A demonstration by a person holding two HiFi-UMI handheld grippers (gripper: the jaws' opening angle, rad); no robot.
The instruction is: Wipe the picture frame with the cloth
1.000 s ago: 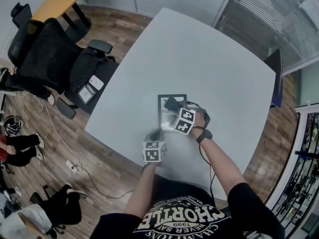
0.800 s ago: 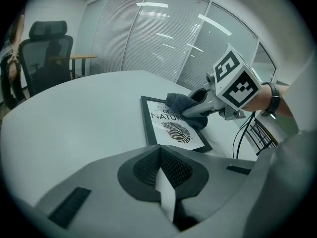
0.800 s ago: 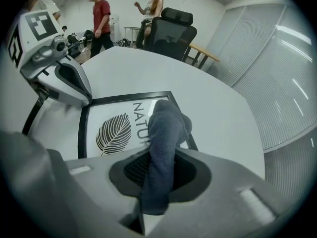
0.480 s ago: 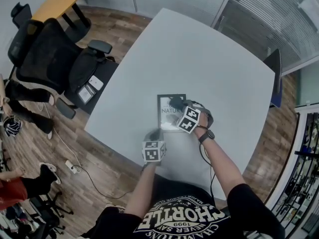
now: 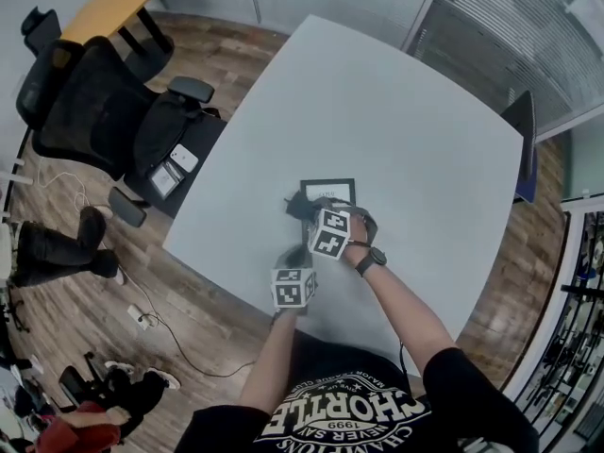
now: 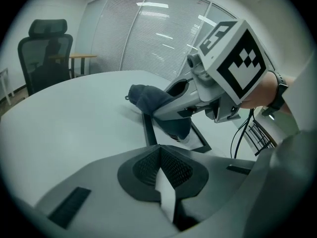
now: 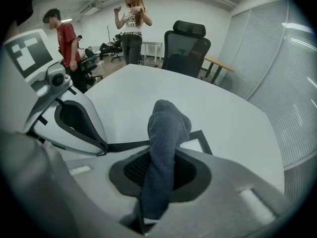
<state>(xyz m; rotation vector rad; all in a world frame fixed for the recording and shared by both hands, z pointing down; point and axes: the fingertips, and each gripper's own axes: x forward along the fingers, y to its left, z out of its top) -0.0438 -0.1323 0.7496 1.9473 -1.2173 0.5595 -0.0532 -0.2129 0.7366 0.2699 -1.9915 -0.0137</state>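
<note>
A black-rimmed picture frame (image 5: 330, 192) lies flat on the white table (image 5: 406, 111), near its front edge. My right gripper (image 5: 308, 208) is shut on a dark blue cloth (image 5: 300, 203) and presses it on the frame's left rim. In the right gripper view the cloth (image 7: 166, 128) stands up between the pads, with a frame corner (image 7: 200, 138) behind it. My left gripper (image 5: 294, 254) is shut at the frame's near left corner. In the left gripper view the frame's black rim (image 6: 148, 130) runs into the closed jaws, where a thin white edge shows.
Black office chairs (image 5: 94, 102) stand off the table's left side, with a cable on the wooden floor (image 5: 123, 291). Two people (image 7: 131, 24) stand beyond the table in the right gripper view. A chair (image 7: 185, 46) is at the far edge.
My right gripper has carried the cloth leftward across the frame, from the middle to the left rim. The left gripper has stayed put. People on the floor at left have moved.
</note>
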